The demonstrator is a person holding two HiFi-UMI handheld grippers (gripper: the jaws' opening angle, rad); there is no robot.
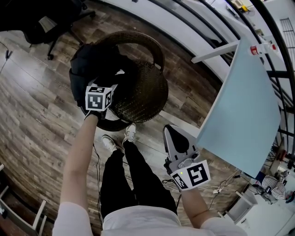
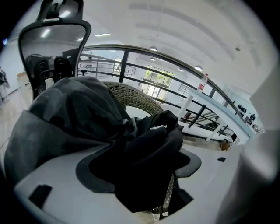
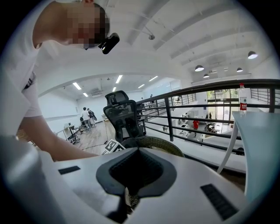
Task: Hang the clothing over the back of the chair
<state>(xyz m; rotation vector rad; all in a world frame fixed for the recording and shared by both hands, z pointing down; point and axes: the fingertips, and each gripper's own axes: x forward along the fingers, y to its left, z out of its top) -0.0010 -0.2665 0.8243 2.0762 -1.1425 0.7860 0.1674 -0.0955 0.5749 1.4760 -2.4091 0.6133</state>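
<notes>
A dark garment (image 1: 90, 64) lies heaped over the left side and back of the round wicker chair (image 1: 152, 92). My left gripper (image 1: 108, 83) points down into it beside the seat. In the left gripper view a black fold of the garment (image 2: 144, 153) lies in the wide gap of my left gripper (image 2: 140, 164), whose pads stand apart from it, and the wicker back (image 2: 135, 94) shows behind. My right gripper (image 1: 171, 133) hangs shut and empty to the right of the chair, near the table. In its own view my right gripper (image 3: 131, 192) faces the chair's rim (image 3: 162, 144).
A pale blue table (image 1: 244, 115) with a bottle (image 1: 262, 48) stands close on the right. A black office chair (image 1: 41, 23) is at the far left, and a dark railing (image 1: 193, 14) curves behind. The person's feet (image 1: 131, 133) stand against the chair base, with cables on the wood floor.
</notes>
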